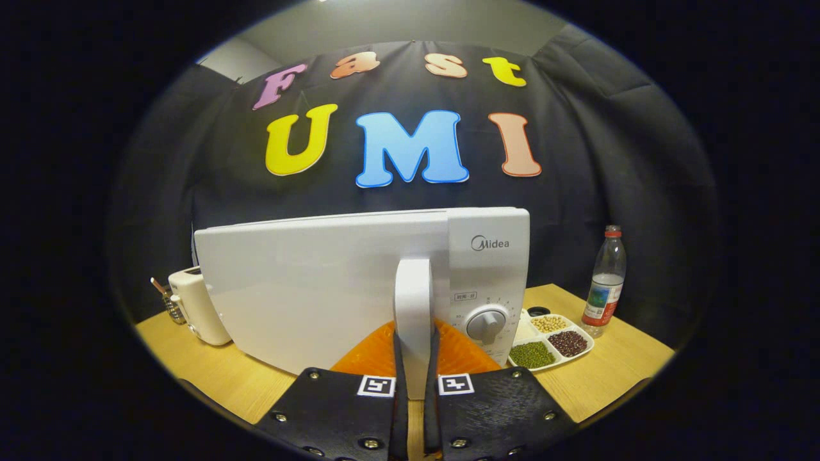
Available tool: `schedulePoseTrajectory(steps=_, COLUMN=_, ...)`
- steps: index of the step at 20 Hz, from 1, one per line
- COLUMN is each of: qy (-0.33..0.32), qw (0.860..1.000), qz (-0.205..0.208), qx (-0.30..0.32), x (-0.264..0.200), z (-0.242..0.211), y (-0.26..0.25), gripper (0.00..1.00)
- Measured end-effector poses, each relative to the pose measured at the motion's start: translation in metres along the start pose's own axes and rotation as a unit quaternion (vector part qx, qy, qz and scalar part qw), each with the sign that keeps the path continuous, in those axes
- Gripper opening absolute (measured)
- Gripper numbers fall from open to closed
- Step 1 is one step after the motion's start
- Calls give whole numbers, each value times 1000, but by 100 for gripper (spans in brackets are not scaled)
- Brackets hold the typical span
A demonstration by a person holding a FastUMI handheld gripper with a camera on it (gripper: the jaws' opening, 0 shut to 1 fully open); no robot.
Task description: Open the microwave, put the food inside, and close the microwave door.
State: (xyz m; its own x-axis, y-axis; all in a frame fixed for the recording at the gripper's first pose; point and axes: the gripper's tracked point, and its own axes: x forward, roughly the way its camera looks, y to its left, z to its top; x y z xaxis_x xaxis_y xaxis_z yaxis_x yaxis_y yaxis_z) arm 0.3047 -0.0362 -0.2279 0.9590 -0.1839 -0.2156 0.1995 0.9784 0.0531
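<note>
A white microwave stands on the wooden table, right in front of me. Its upright white door handle runs down between my two fingers. My gripper is shut on that handle, one finger pressing each side of it. The door looks flush with the control panel and its grey dial; I cannot tell whether it is slightly ajar. The food, a white divided tray with green, dark red and pale beans, lies on the table just right of the microwave, beyond my right finger.
A clear water bottle with a red cap stands right of the tray near the table's far right. A white toaster sits left of the microwave, with a small glass behind it. The black cloth wall hangs close behind.
</note>
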Motion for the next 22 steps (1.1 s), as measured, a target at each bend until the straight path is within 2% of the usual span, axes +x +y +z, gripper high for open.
schedulePoseTrajectory(steps=6, qy=8, qw=998, qz=61, qx=-2, x=-83, z=-15, y=42, gripper=10)
schedulePoseTrajectory(steps=10, qy=0, qw=994, qz=109, qx=-9, x=-138, z=-23, y=91, gripper=10)
schedulePoseTrajectory(steps=15, qy=-14, qw=989, qz=146, qx=-13, x=-192, z=-36, y=162, gripper=9)
schedulePoseTrajectory(steps=17, qy=-19, qw=988, qz=150, qx=-14, x=-205, z=-39, y=187, gripper=9)
schedulePoseTrajectory(steps=22, qy=-18, qw=991, qz=129, qx=-2, x=-221, z=-45, y=236, gripper=9)
